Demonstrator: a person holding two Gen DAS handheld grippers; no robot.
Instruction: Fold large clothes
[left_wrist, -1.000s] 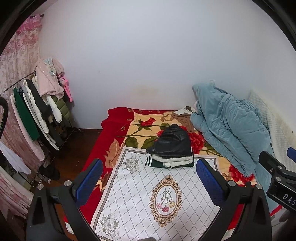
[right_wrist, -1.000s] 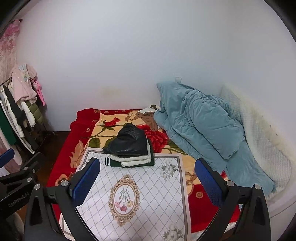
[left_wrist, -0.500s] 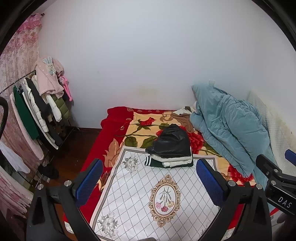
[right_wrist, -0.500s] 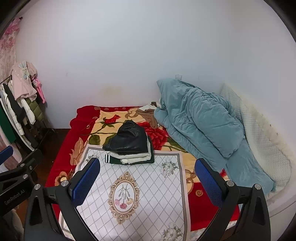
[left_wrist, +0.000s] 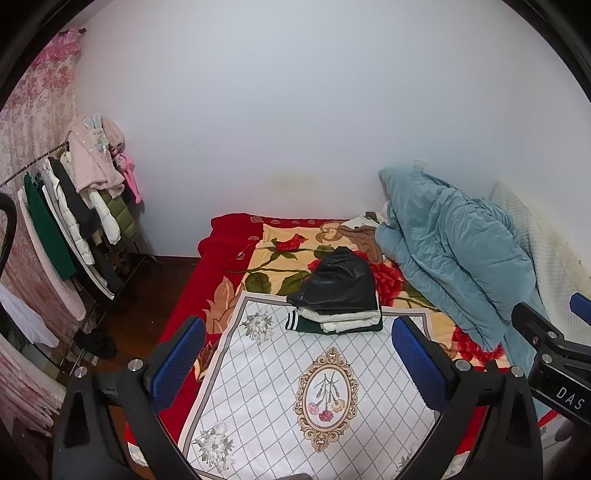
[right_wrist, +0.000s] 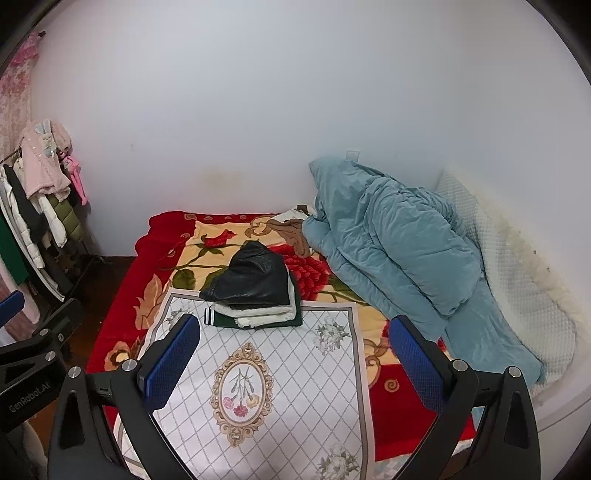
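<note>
A stack of folded clothes (left_wrist: 338, 295) (right_wrist: 255, 291) lies on the bed: a black leather garment on top, white fleece and a dark green striped piece beneath. It rests at the far edge of a white diamond-patterned cloth (left_wrist: 314, 387) (right_wrist: 258, 387) with an oval flower emblem. My left gripper (left_wrist: 299, 362) hovers open above the cloth's near part, holding nothing. My right gripper (right_wrist: 291, 354) is open too, well short of the stack. The right gripper's body (left_wrist: 554, 365) shows at the left wrist view's right edge, and the left gripper's body (right_wrist: 33, 373) at the right wrist view's left edge.
A red floral blanket (left_wrist: 229, 258) covers the bed. A bunched teal quilt (left_wrist: 454, 254) (right_wrist: 391, 251) lies along its right side, with brown and white garments (left_wrist: 360, 232) beside it. A rack of hanging clothes (left_wrist: 74, 214) stands on the left over dark floor. White wall behind.
Both views have drifted slightly, the stack sitting a little further off and to the left. Both grippers stay open and empty.
</note>
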